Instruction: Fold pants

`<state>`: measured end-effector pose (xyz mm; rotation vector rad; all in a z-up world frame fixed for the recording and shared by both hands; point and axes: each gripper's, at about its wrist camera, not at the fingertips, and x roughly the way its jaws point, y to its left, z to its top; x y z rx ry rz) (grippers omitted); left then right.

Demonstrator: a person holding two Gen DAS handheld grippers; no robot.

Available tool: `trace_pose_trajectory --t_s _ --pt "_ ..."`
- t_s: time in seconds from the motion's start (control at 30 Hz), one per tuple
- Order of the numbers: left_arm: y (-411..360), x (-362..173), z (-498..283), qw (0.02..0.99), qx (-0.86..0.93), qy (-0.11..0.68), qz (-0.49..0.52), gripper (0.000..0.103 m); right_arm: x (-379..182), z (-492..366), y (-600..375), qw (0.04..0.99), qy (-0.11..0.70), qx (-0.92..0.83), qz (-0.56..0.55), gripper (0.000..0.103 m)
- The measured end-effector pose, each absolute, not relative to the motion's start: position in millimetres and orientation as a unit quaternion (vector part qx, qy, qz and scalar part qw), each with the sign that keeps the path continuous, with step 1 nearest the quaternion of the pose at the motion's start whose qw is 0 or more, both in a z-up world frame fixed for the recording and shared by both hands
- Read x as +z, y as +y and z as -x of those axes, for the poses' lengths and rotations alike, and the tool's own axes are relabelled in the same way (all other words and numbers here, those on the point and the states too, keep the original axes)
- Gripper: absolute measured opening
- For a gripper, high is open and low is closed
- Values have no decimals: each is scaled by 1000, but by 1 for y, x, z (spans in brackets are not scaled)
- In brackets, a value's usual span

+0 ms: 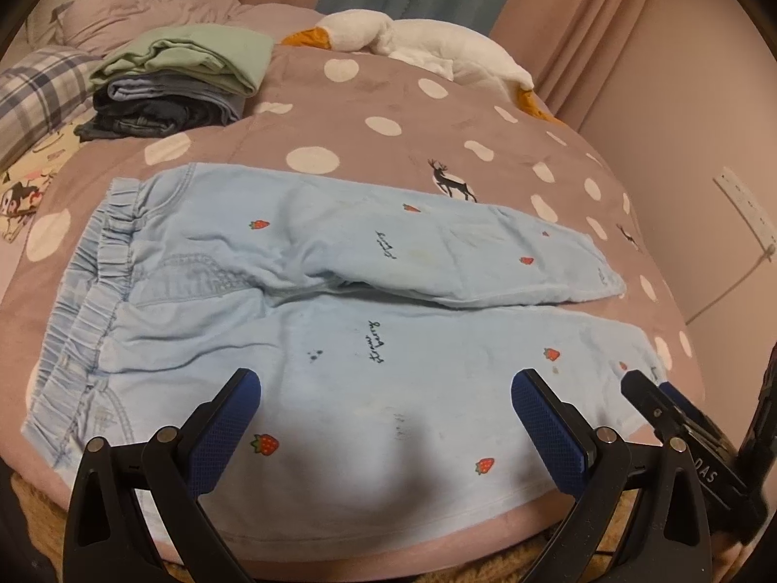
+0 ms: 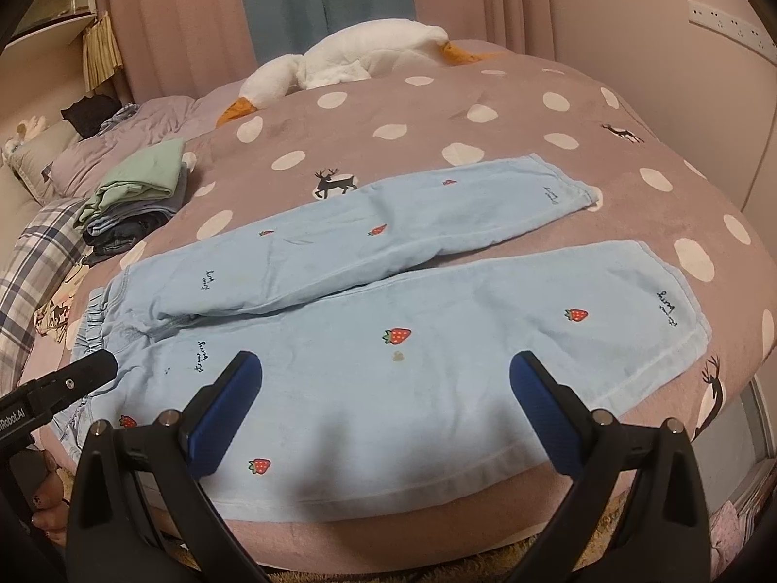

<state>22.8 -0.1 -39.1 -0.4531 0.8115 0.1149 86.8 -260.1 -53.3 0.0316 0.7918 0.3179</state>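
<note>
Across the bed, the pants (image 1: 311, 340) lie flat, long axis crosswise, waistband left. Left gripper (image 1: 386, 418) and right gripper (image 2: 386, 403) hover over the near leg, jaws apart, empty.

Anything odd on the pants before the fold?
Pants lie flat, legs apart. Small marks on the near leg: a dark spot near the lettering and a brownish stain under a strawberry. No tears visible.

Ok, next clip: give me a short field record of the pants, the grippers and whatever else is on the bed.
surface: polka-dot blanket
pants: light blue pants spread flat, unfolded, legs apart
left gripper: jaws wide open over the near leg, holding nothing
right gripper: jaws wide open over the near leg, holding nothing
other items: folded clothes stack, plush goose
</note>
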Motion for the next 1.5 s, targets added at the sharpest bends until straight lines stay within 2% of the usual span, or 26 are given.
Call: trace_pose_trajectory --t_s 0.87,1.5 --pt "1 -38 -33 889 59 397 221 103 -56 -84 -281 911 390 131 -30 102" --pt "49 -43 10 874 140 384 262 102 -65 -95 -263 893 413 171 -42 98"
